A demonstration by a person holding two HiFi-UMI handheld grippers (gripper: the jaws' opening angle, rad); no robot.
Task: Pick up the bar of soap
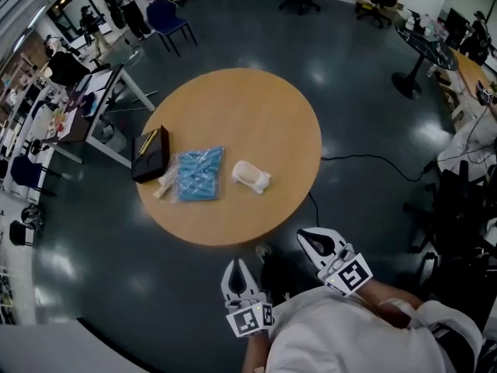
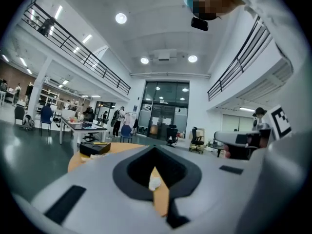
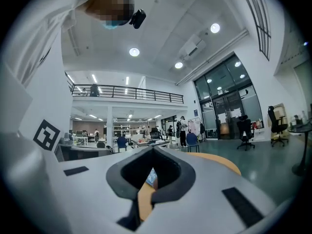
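Left claw point(image 1: 235, 268) pinched shut with nothing in it, hanging off the table's near edge. Right claw point(image 1: 311, 238) likewise closed and empty, just beside that edge. Round table point(image 1: 256, 107) of smooth tan wood. Soap point(image 1: 250, 176), a pale rounded bar, lying near the middle, well apart from both. Crinkly blue plastic packet point(image 1: 199, 174) just beside it; flat black box point(image 1: 151, 152) at the left edge.
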